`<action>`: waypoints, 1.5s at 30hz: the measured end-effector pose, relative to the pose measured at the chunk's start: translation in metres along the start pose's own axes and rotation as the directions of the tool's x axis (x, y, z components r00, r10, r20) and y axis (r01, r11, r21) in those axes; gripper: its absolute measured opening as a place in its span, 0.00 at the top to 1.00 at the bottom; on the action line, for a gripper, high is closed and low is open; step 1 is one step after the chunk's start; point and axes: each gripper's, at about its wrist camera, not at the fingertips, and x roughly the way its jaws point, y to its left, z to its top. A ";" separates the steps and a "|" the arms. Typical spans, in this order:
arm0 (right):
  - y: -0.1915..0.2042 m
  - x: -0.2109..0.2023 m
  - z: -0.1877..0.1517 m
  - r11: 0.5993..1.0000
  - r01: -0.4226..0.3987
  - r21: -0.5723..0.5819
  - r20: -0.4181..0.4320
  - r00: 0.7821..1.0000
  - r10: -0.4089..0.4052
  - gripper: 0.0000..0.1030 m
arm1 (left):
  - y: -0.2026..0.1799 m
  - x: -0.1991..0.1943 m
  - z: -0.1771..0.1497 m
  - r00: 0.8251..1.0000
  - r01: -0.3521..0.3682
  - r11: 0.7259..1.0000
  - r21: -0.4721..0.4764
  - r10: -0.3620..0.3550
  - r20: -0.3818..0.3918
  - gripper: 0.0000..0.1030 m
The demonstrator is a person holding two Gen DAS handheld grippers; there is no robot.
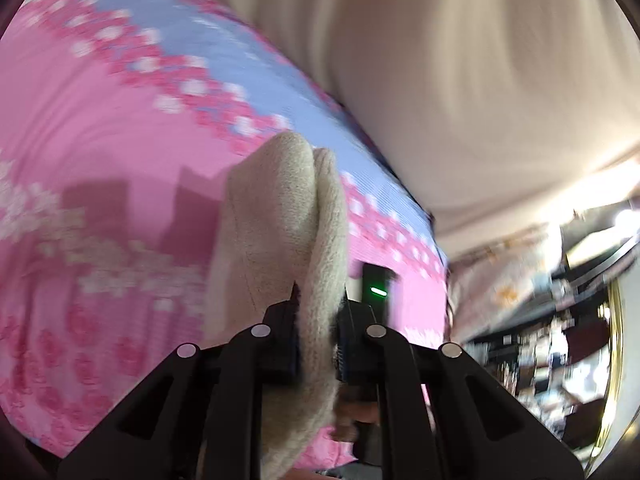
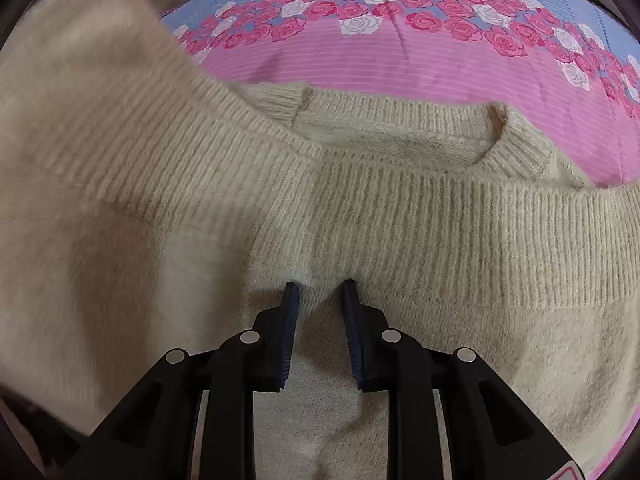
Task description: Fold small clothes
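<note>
The cream, fuzzy knitted sweater (image 2: 360,208) lies on the pink and blue bedsheet printed with roses (image 2: 400,52), filling the lower and middle part of the right wrist view, its ribbed neckline (image 2: 400,128) toward the top centre. A ribbed band, probably the hem, lies across the body just below that neckline, so one fold looks well under way, though the left part of the cloth is blurred and seems raised. The right gripper (image 2: 320,286) has its fingers a little apart, with a ridge of knit pinched up between them; a firm hold is my reading, not a certainty. In the left wrist view the left gripper (image 1: 318,300) has its fingers clamped on a thick doubled edge of the same sweater, which rises toward the frame centre over the bedsheet. Squaring and the last folds look to be left. No brand, label or legible writing shows.
</note>
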 end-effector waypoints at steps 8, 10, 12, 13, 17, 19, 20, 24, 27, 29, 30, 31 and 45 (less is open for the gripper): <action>-0.056 -0.029 -0.026 0.961 -0.219 0.170 0.145 0.970 0.195 0.80 | -0.064 0.052 -0.022 0.995 -0.034 0.991 0.130 0.045 -0.086 0.88; -0.083 -0.048 -0.042 0.950 -0.221 0.220 0.188 0.965 0.181 0.78 | -0.072 0.067 -0.027 0.992 -0.049 0.989 0.138 0.064 -0.106 0.87; -0.109 -0.065 -0.057 0.945 -0.201 0.258 0.217 0.965 0.146 0.77 | -0.078 0.084 -0.033 0.988 -0.071 0.988 0.138 0.089 -0.128 0.87; -0.124 -0.075 -0.067 0.942 -0.184 0.281 0.231 0.966 0.120 0.74 | -0.081 0.093 -0.037 0.985 -0.081 0.987 0.140 0.101 -0.139 0.87; -0.170 -0.099 -0.097 0.914 -0.188 0.359 0.277 0.957 0.088 0.68 | -0.092 0.130 -0.053 0.972 -0.117 0.976 0.184 0.150 -0.180 0.85; -0.186 -0.103 -0.107 0.902 -0.197 0.383 0.290 0.953 0.085 0.68 | -0.091 0.160 -0.068 0.958 -0.155 0.959 0.239 0.205 -0.202 0.78; -0.194 -0.104 -0.110 0.898 -0.198 0.392 0.290 0.953 0.083 0.68 | -0.088 0.172 -0.075 0.949 -0.172 0.950 0.259 0.231 -0.217 0.72; -0.197 -0.116 -0.115 0.893 -0.198 0.404 0.310 0.948 0.070 0.65 | -0.089 0.170 -0.089 0.952 -0.123 0.962 0.244 0.184 -0.245 0.55; -0.187 -0.129 -0.115 0.899 -0.211 0.384 0.344 0.936 0.073 0.53 | -0.102 0.132 -0.079 0.978 -0.099 0.951 0.294 0.147 -0.146 0.25; -0.176 -0.134 -0.112 0.902 -0.232 0.364 0.356 0.930 0.095 0.51 | -0.101 0.101 -0.067 0.987 -0.133 0.944 0.302 0.153 -0.044 0.22; -0.169 -0.134 -0.107 0.902 -0.241 0.357 0.357 0.928 0.106 0.49 | -0.097 0.090 -0.061 0.989 -0.138 0.947 0.291 0.150 -0.017 0.22; -0.163 -0.135 -0.101 0.901 -0.258 0.350 0.359 0.925 0.125 0.44 | -0.088 0.073 -0.051 0.990 -0.141 0.956 0.258 0.143 0.011 0.22; -0.114 -0.083 -0.064 0.911 -0.281 0.303 0.213 0.951 0.223 0.86 | 0.000 0.024 -0.033 0.949 -0.311 0.948 0.062 0.307 0.066 0.19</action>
